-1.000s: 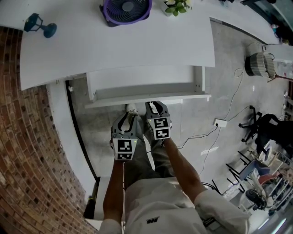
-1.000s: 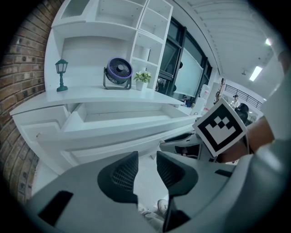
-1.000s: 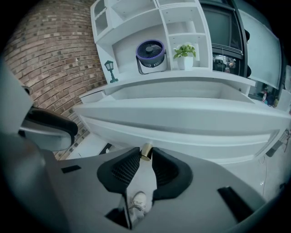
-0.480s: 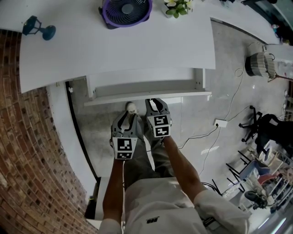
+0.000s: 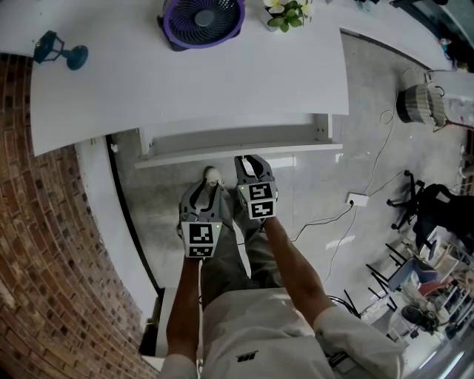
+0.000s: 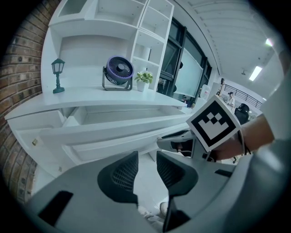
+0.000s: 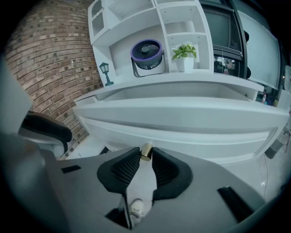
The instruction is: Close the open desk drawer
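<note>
The drawer (image 5: 222, 141) front, knob (image 7: 146, 152) included, juts from under the desk top (image 5: 185, 81) and bars the way forward. Bare floor (image 5: 311, 185) lies open rightward; a brick wall (image 5: 44, 244) closes the left.

A red brick wall (image 5: 44, 244) stands by the left end of the white desk (image 5: 185, 81). The floor (image 5: 363, 89) is grey and shiny. White shelves (image 6: 113, 18) rise above the desk. Big dark windows (image 6: 175, 57) are to the right, and a long light (image 6: 255, 73) glows on the ceiling.

Long white desk top (image 5: 185, 81), mostly bare. At the back sit a round purple desk fan (image 5: 204, 15) and a small green potted plant (image 5: 287, 11); a little teal lantern figurine (image 5: 59, 50) stands well apart, far left.
</note>
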`<state>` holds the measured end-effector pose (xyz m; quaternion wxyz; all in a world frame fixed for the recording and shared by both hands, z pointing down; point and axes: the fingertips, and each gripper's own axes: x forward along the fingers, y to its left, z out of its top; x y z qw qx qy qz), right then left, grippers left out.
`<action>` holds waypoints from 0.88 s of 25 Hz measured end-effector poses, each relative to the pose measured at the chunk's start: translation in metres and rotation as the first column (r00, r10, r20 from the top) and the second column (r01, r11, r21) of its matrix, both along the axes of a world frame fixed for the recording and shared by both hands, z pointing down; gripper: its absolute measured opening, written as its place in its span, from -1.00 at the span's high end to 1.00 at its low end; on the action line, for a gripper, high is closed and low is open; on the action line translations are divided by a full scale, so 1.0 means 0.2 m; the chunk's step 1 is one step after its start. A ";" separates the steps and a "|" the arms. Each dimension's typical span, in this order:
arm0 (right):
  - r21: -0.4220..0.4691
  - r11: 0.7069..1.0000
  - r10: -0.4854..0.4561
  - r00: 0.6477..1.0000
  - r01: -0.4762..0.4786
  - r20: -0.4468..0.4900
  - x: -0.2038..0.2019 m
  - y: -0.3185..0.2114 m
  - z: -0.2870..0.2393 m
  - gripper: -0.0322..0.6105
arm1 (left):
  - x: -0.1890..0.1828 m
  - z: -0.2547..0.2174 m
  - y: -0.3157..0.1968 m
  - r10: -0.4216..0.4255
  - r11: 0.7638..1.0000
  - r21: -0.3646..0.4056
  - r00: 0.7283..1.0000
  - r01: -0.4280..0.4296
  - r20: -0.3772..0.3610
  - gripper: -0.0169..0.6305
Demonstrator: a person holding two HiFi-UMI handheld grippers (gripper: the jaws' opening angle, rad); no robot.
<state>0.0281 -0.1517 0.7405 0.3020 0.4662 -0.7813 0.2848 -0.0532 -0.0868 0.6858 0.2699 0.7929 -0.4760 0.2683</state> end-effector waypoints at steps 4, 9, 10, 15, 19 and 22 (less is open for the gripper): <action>0.006 1.000 0.002 1.000 -0.002 0.002 -0.01 -0.05 0.00 0.63 | 0.00 0.01 -0.02 0.000 1.000 -0.005 1.000 0.000 0.000 0.52; 0.011 1.000 0.006 1.000 -0.006 0.003 -0.01 -0.10 0.00 0.63 | -0.01 0.02 -0.05 -0.004 1.000 -0.005 1.000 0.004 -0.003 0.52; 0.012 1.000 0.007 1.000 -0.007 0.003 -0.01 -0.11 0.00 0.63 | -0.01 0.02 -0.06 -0.005 1.000 -0.006 1.000 0.005 -0.004 0.52; 0.017 1.000 0.010 1.000 -0.010 0.004 -0.02 -0.15 0.01 0.63 | -0.01 0.02 -0.10 -0.006 1.000 0.000 1.000 0.006 -0.004 0.52; 0.024 1.000 0.015 1.000 -0.015 0.003 -0.02 -0.20 0.00 0.63 | -0.01 0.02 -0.13 -0.004 1.000 0.006 1.000 0.004 -0.005 0.52; 0.029 0.999 0.017 1.000 -0.017 0.003 -0.02 -0.23 0.00 0.63 | -0.02 0.02 -0.15 -0.006 1.000 0.007 1.000 0.006 -0.004 0.52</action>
